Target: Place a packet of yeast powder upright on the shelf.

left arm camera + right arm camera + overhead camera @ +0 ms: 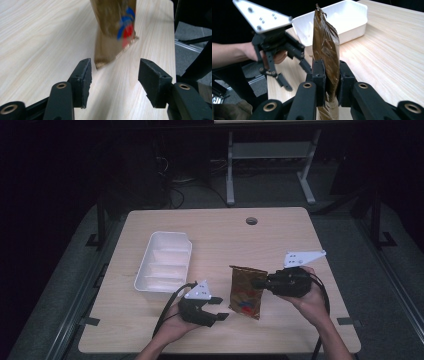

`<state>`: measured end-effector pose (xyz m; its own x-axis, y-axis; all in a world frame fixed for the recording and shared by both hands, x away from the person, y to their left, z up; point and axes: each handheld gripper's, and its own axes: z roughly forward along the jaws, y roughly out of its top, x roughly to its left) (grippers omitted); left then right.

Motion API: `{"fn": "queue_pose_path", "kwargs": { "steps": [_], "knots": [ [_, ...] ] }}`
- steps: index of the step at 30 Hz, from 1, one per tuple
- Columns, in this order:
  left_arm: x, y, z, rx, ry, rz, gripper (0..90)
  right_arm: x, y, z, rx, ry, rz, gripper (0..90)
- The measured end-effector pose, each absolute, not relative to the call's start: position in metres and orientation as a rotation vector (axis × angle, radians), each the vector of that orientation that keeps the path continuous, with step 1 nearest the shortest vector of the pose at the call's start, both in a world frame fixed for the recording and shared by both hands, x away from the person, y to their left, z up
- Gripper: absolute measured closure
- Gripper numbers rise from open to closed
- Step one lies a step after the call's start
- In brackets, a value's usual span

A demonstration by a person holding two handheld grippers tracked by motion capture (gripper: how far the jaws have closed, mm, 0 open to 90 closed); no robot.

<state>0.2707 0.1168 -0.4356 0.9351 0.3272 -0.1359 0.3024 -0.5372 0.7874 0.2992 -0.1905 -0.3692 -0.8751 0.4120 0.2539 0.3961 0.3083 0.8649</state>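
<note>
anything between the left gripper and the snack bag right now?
Nothing but bare table. In the left gripper view, the left gripper stands open with wood showing between its jaws and the brown snack bag, which the right gripper clamps.

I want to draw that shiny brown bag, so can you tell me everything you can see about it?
The bag is a flat, crinkly pouch of shiny golden-brown foil or plastic with a red and blue mark near one end. It is sealed along its edges and looks thin from the side. The right tongs pinch it between both pads. In the high view it sits over the wooden table, right of the white tray. The left tongs are open just short of it, not touching.
</note>
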Motion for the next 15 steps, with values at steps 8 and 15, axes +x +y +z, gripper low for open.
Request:
{"fn": "queue_pose_path", "kwargs": {
  "steps": [8, 15],
  "knots": [
    [0.263, 0.125, -0.441, 2.195, 0.429, 0.071, 37.0, 0.317, -0.191, -0.361, 0.835, 2.512, 1.665, 79.5],
    [0.262, 0.131, -0.44, 2.19, 0.44, 0.094, 32.7, 0.334, -0.183, -0.357, 0.848, 2.521, 1.656, 79.4]
  ]
}}
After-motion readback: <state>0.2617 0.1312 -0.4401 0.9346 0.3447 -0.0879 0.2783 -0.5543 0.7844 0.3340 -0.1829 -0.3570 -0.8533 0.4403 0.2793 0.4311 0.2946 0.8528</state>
